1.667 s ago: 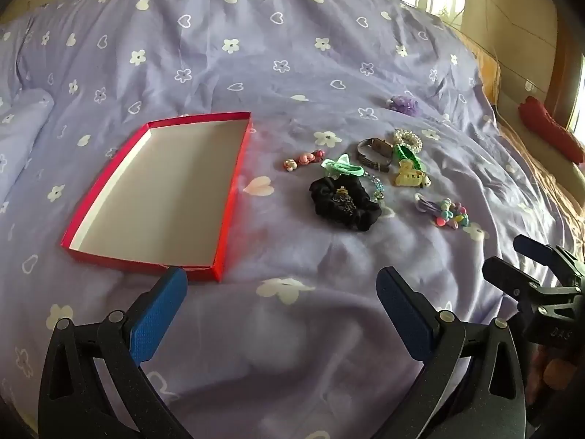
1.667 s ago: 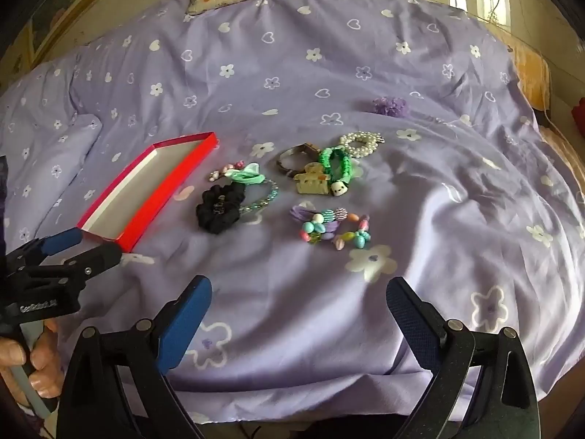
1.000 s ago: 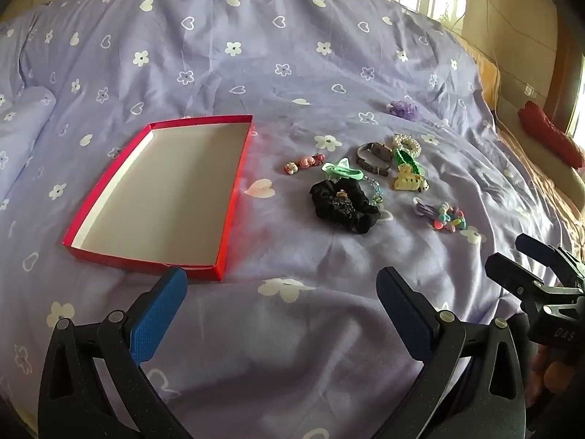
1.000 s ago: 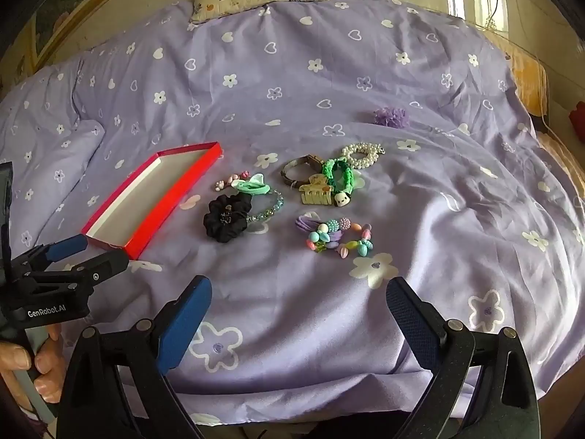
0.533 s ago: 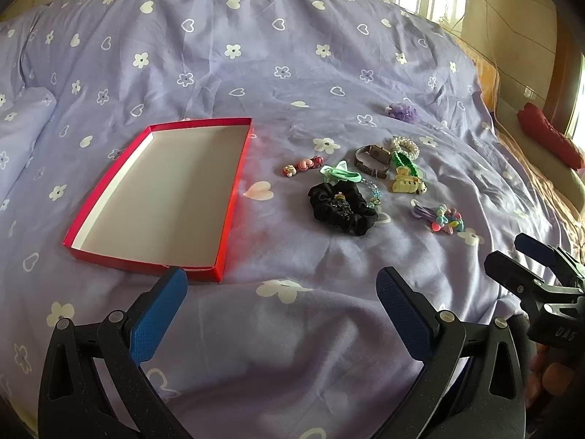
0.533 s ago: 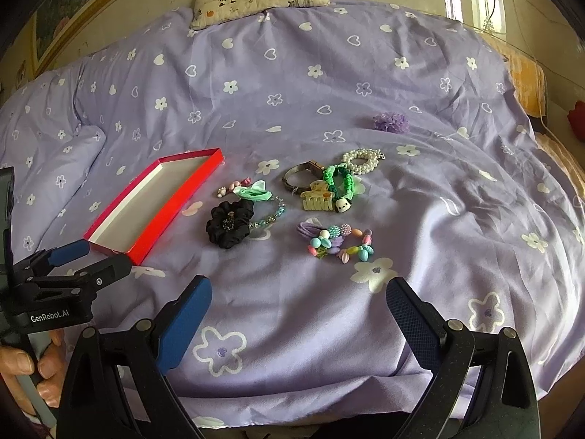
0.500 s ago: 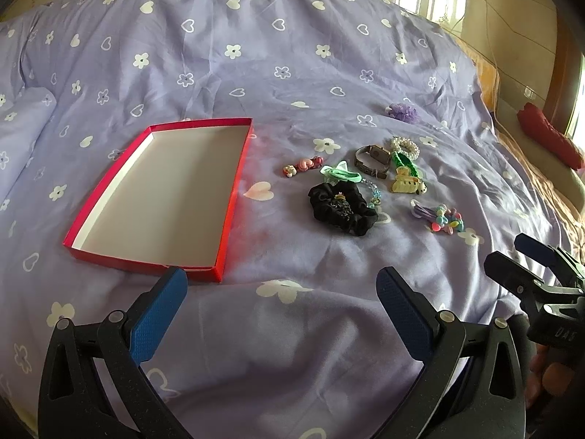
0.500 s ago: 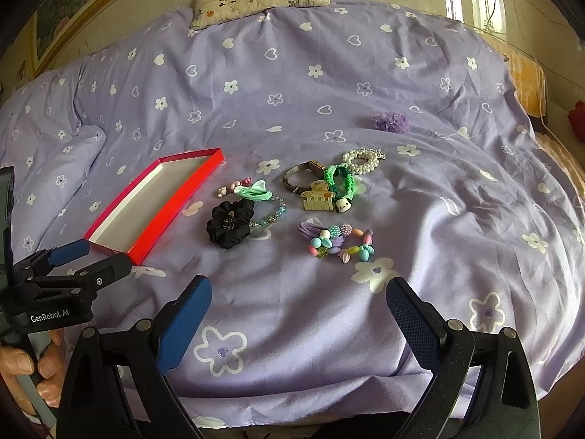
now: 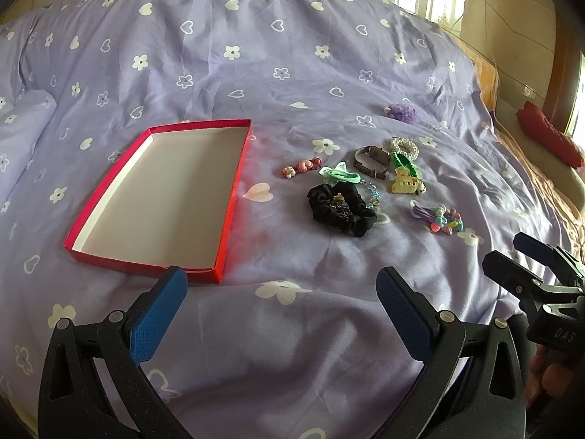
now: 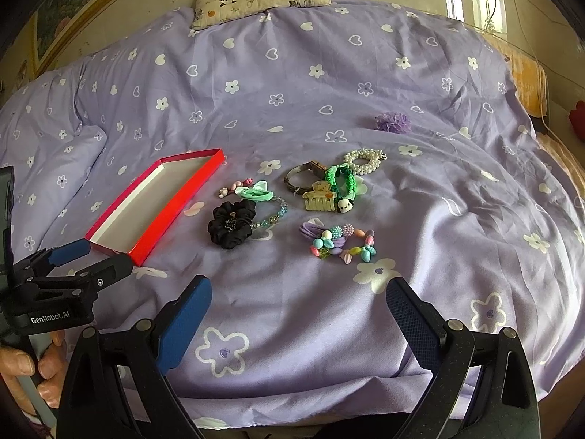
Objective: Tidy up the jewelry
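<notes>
Bed (image 9: pixel 256 55) under purple flowered cover. Red tray (image 9: pixel 234 197) toward left edge, white inside, holding nothing. Left gripper (image 9: pixel 281 289) and right gripper (image 10: pixel 298 298) over near edge, jaws spread wide, gripping nothing. Black scrunchie (image 9: pixel 340 210) mid-bed, right of tray. Watch (image 9: pixel 373 161), yellow clip (image 9: pixel 402 184), bead bracelet (image 10: pixel 340 243) clustered near scrunchie. Small purple item (image 10: pixel 393 122) farther back, possibly a hair tie.
</notes>
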Demonstrator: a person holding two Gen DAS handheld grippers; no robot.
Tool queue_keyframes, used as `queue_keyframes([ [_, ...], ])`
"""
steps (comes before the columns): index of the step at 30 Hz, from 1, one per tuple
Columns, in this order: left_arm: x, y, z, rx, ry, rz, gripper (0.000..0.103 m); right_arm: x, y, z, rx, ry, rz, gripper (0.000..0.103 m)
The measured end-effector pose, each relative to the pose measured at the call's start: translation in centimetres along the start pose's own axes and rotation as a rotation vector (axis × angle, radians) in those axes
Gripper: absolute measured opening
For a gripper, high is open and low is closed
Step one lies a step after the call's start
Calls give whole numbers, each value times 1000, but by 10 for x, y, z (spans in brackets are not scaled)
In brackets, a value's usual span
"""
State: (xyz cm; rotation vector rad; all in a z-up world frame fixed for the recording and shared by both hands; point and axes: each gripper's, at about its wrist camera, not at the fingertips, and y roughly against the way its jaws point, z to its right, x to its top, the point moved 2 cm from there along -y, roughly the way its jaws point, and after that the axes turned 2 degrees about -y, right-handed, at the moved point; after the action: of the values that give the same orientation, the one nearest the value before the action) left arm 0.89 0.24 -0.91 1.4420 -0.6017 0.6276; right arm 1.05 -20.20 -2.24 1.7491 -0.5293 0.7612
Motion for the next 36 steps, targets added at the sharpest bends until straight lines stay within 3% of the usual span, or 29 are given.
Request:
queue_keyframes([
  [28, 0, -3, 5, -3, -6, -3, 103, 0, -2, 3, 12, -26, -3, 96],
  [36, 11, -15, -1, -23, 9, -21, 103, 5, -10, 16, 18, -72, -26, 77],
])
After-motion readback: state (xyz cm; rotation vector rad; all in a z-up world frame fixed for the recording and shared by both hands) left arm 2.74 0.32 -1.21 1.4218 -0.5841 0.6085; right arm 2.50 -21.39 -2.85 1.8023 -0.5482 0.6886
